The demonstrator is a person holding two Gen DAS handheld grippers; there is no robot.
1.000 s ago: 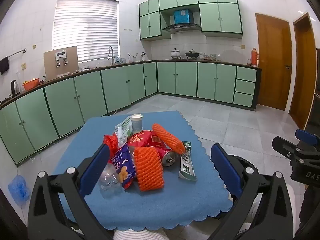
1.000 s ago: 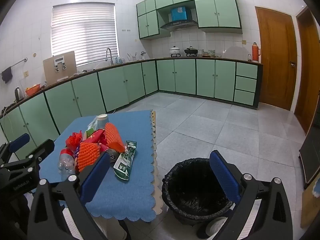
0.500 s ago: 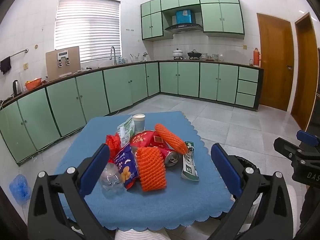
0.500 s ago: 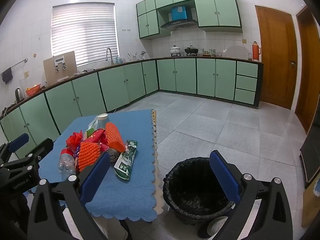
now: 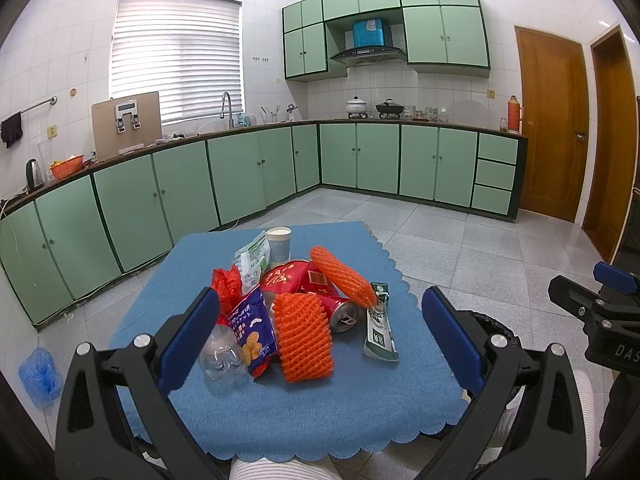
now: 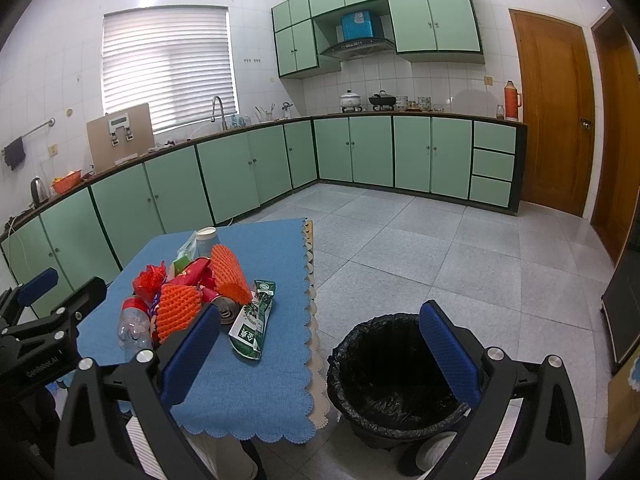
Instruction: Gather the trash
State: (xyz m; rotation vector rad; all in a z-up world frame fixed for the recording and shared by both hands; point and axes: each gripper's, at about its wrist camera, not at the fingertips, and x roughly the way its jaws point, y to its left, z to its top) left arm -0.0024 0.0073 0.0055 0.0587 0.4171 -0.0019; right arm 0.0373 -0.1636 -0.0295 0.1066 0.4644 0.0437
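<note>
Trash pile (image 5: 296, 304) is heaped on blue tablecloth (image 5: 320, 408); clear bottle (image 5: 222, 354) partly hidden. Green carton (image 5: 380, 328) lies lengthwise toward camera. Left gripper (image 5: 320, 336), right gripper (image 6: 316, 354) are held wide open, empty. Bin (image 6: 394, 376) beside table, partly hidden.

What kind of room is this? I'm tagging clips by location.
A home kitchen, most likely: green cabinets run under an L-shaped counter, with a sink faucet by the window and pots on a stove beneath a range hood.
</note>
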